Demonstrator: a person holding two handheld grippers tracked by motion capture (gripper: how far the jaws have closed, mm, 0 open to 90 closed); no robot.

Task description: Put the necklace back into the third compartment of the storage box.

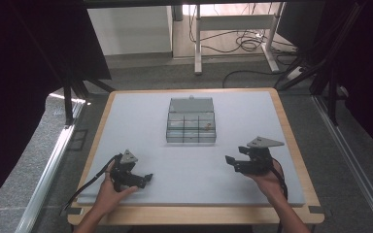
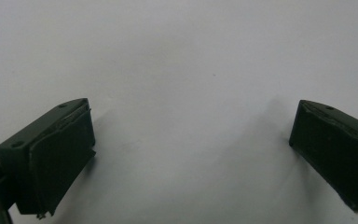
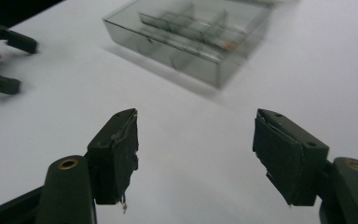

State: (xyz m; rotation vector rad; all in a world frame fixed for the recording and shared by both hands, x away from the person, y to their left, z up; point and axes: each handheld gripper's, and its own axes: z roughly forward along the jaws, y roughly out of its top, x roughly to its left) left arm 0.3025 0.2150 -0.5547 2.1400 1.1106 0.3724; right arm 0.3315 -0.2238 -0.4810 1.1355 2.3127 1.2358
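The left gripper (image 1: 148, 177) rests low over the white table mat (image 1: 189, 170), jaws spread wide with nothing between them. The right gripper (image 3: 196, 140) likewise stands open and empty. Ahead of its jaws, well apart, sits the clear compartment box (image 3: 191, 39), lid raised.

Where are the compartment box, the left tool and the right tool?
compartment box (image 1: 191, 127), high view, on its divided tray.
left tool (image 1: 148, 177), high view, between its open tips, low on the mat.
right tool (image 1: 229, 162), high view, between its open tips, right of the box.
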